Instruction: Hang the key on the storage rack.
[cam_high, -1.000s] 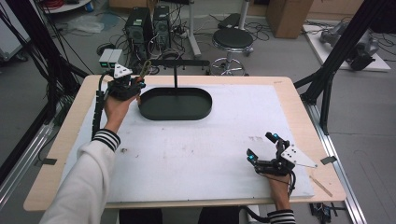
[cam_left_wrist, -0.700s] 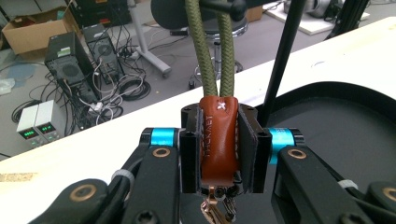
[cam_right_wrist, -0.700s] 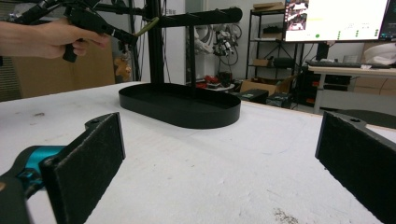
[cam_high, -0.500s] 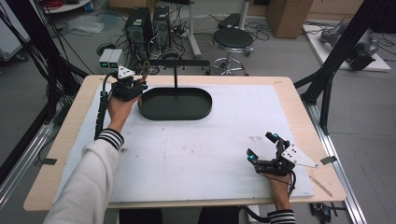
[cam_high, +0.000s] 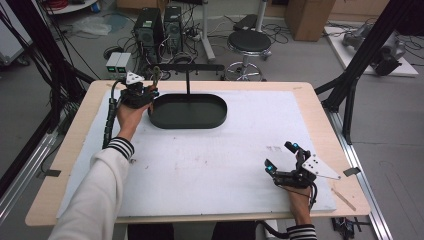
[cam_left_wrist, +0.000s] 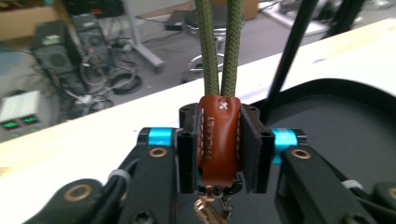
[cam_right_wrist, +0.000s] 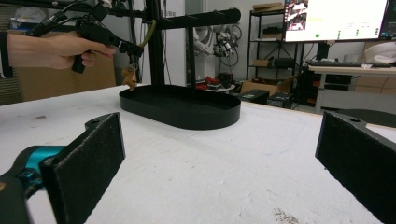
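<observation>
My left gripper (cam_high: 150, 93) is shut on a brown leather key fob (cam_left_wrist: 218, 135) at the back left of the table. The fob's doubled olive cord (cam_left_wrist: 217, 46) rises from the jaws toward the left end of the stand's black crossbar (cam_high: 185, 66). Whether the cord hangs on the bar I cannot tell. A metal clasp (cam_left_wrist: 212, 205) dangles below the fob, over the left end of the stand's black oval tray (cam_high: 187, 111). The right gripper view shows the held fob (cam_right_wrist: 130, 74) far off. My right gripper (cam_high: 280, 156) rests open near the front right edge, its pads (cam_right_wrist: 88, 158) wide apart with nothing between them.
A white mat (cam_high: 210, 160) covers the wooden tabletop. An upright post (cam_right_wrist: 153, 46) rises from the tray (cam_right_wrist: 182, 109) and carries the crossbar (cam_right_wrist: 201, 17). Beyond the far edge stand computer cases (cam_high: 160, 25), a stool (cam_high: 250, 42) and cables on the floor.
The left hand has shifted slightly to the right, toward the stand, still holding the fob. The right gripper has stayed where it was.
</observation>
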